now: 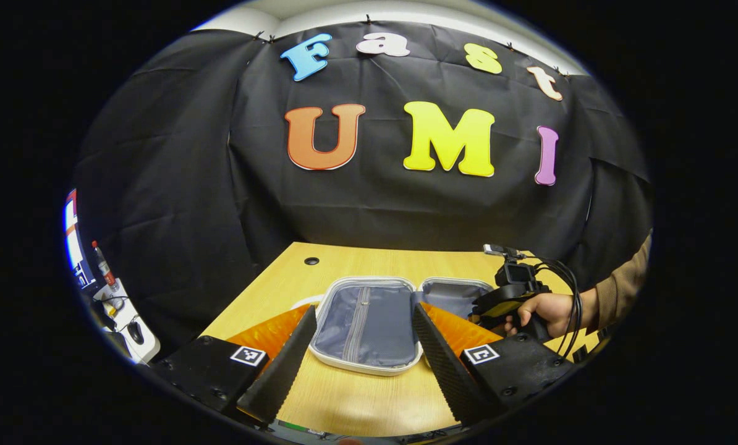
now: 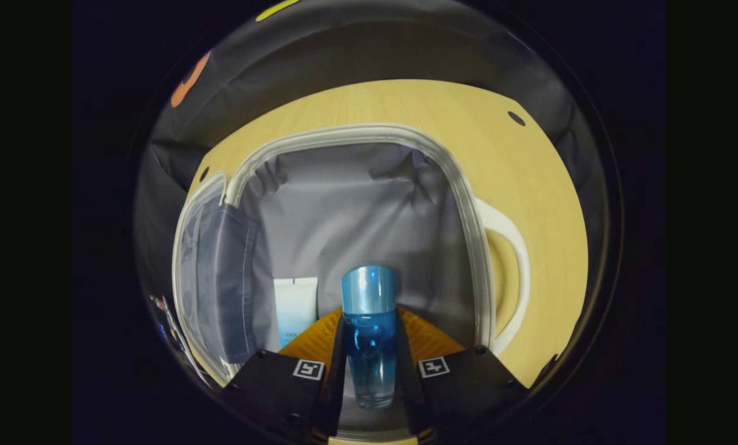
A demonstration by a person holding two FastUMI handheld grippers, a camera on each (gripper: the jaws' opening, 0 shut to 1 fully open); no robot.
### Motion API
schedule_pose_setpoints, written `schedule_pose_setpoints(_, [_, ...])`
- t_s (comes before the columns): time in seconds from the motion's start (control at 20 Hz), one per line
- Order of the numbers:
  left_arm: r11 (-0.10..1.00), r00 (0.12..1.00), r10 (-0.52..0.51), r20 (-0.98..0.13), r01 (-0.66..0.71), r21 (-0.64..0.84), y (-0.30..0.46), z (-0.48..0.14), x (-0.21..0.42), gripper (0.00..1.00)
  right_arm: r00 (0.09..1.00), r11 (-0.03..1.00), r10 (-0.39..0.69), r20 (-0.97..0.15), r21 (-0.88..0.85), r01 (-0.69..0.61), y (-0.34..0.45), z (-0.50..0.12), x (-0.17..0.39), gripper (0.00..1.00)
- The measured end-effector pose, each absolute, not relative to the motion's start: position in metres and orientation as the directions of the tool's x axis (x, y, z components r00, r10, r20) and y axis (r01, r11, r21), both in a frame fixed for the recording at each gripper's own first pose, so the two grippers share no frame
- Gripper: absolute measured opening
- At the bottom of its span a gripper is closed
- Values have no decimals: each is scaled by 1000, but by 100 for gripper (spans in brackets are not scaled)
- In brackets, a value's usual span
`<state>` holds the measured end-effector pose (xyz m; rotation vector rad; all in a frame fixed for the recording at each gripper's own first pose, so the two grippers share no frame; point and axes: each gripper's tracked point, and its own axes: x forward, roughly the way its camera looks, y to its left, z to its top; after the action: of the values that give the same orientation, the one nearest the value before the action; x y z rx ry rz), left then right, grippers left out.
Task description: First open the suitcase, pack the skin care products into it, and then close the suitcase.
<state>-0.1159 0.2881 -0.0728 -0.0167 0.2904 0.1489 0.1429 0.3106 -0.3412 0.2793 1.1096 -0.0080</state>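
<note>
Your wooden desk point(image 1: 356, 395) sits before black cloth, the suitcase point(image 1: 369, 321) open flat on it. Your right gripper point(image 2: 369, 364) jaws clamp the blue bottle point(image 2: 369, 334) over the lining, beside a white tube point(image 2: 295, 309); your left gripper point(image 1: 363, 352) jaws stand apart.

Black cloth wall point(image 1: 190, 185) behind wooden table point(image 1: 356, 395).

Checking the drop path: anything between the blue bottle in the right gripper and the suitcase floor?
Nothing visible. The right gripper holds the blue bottle over the open suitcase; the grey lining ahead is bare. A white tube lies left of the bottle, off the path.
</note>
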Motion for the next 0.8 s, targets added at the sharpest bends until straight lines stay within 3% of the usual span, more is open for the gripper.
schedule_pose_setpoints(0.25, [985, 941, 131, -313, -158, -65, 317, -90, -96, 100, 471, 953, 186, -862, 276, 128, 313, -317, 131, 45])
schedule_pose_setpoints(0.35, [974, 939, 117, -324, -173, -148, 339, -103, -81, 100, 530, 963, 184, -828, 260, 72, 307, -289, 124, 65])
schedule_pose_setpoints(0.55, [905, 920, 118, -375, -255, -340, 401, -139, -52, 100, 686, 969, 242, -687, 212, -129, 295, -205, 105, 77])
schedule_pose_setpoints(0.8, [768, 881, 80, -467, -353, -534, 468, -202, -24, 98, 802, 962, 265, -535, 207, -180, 254, -121, 67, 78])
